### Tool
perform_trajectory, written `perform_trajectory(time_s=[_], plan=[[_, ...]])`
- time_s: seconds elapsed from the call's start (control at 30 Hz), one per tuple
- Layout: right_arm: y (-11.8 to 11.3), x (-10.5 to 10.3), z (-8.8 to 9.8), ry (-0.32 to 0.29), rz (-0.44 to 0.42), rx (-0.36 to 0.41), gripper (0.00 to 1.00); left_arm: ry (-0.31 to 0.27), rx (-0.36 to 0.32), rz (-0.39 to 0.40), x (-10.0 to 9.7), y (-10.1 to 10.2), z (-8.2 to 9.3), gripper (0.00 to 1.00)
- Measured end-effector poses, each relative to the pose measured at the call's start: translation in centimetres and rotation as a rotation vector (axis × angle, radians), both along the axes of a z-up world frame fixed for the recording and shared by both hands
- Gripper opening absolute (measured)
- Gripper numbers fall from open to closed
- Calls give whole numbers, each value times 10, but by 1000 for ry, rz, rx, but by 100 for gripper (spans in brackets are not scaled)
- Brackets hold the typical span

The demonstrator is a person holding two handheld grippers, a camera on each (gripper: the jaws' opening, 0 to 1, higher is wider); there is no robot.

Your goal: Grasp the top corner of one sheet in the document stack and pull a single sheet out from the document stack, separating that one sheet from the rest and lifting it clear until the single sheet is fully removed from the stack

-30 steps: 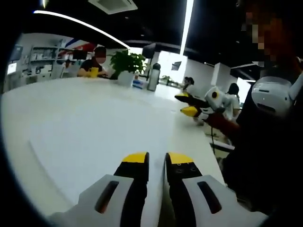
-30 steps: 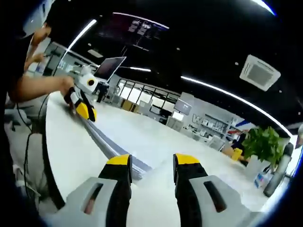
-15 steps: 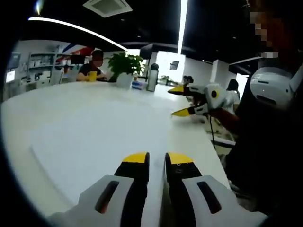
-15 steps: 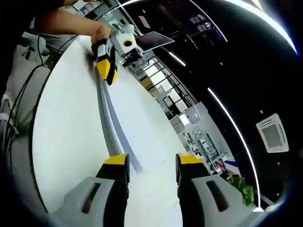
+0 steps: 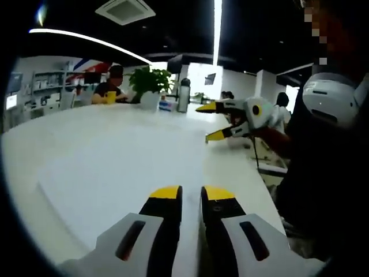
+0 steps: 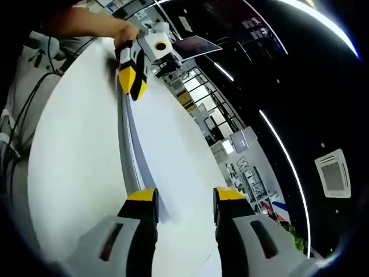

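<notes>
The stack (image 6: 131,156) lies flat on the white desk (image 6: 69,150). The left claw (image 5: 190,195), jaws nearly together, sits over the stack's near edge; whether it grips a sheet I cannot tell. The right claw (image 6: 180,197) is wide apart, empty, at the stack's corner.

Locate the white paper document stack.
In the right gripper view, the white paper document stack lies on the white table, running from the right tongs to the left tongs.

Open-plan office: long white table (image 5: 104,144), seated coworkers (potted plant (image 5: 151,81) nearby).
</notes>
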State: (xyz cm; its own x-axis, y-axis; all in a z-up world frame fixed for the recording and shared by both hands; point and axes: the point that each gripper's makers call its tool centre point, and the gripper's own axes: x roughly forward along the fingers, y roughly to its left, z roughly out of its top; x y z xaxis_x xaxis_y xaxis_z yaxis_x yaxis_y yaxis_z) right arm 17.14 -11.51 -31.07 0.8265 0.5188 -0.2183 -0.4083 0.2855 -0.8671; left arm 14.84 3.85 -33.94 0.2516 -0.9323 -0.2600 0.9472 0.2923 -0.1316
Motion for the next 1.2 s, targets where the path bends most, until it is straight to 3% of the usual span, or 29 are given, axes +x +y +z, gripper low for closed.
perform_trajectory(time_s=[0.2, 0.43, 0.77, 0.83, 0.93, 1.2], plan=[[15, 4, -5, -16, 25, -39, 34, 3, -1, -3, 0, 1, 1, 15], [31, 9, -12, -54, 55, -101, 23, -2, 0, -6, 0, 1, 1, 15], [38, 11, -14, -73, 71, -105, 13, -4, -7, -6, 0, 1, 2, 15], [41, 11, -15, -87, 86, -113, 10, -6, -8, -7, 0, 1, 3, 15], [45, 15, -16, -165, 116, -154, 9, -8, -9, -6, 0, 1, 3, 15], [46, 16, -18, -174, 118, -128, 2, -5, -17, -8, 0, 1, 3, 15]])
